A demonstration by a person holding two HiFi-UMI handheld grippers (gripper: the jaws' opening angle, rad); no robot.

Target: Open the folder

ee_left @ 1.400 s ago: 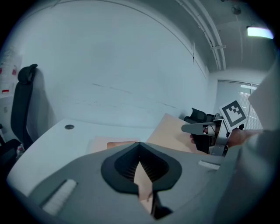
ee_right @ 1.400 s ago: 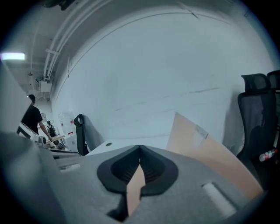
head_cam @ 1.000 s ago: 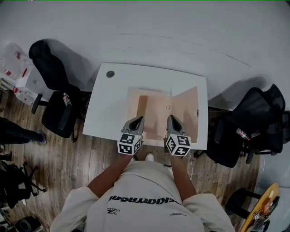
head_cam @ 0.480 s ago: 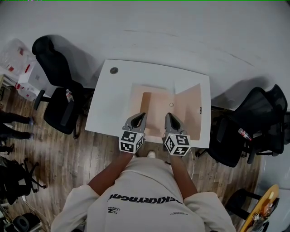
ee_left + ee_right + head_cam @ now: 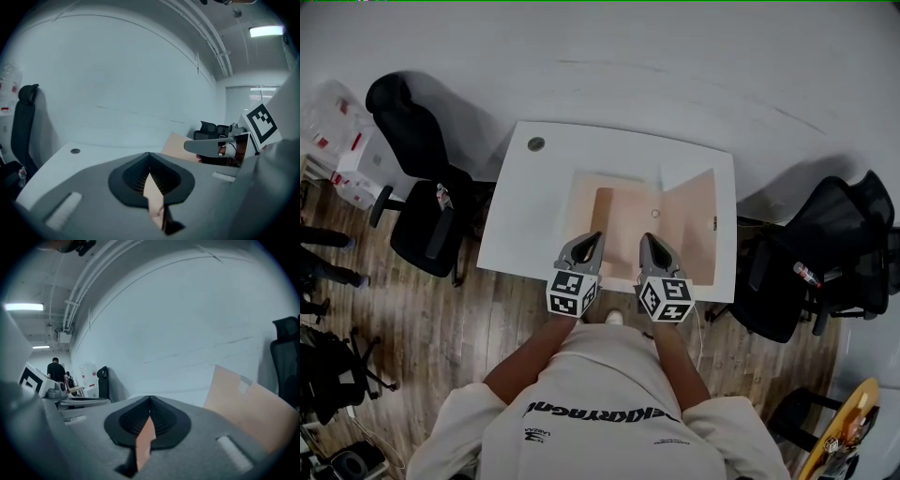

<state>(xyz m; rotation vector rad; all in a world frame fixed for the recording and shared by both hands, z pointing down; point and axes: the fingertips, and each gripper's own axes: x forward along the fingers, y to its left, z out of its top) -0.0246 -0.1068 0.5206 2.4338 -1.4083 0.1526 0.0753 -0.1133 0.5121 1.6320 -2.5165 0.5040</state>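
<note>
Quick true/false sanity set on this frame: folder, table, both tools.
1. The tan paper folder lies on the white rectangular table. True.
2. The folder's right cover lies flat and shut. False: it stands raised along the folder's right side.
3. The left tool and the right tool have their jaws wide apart. False: each gripper view shows the jaws together at the tips.
4. A black office chair stands left of the table. True.
5. The round grey cable cap sits at the table's near right corner. False: it is at the far left corner.
</note>
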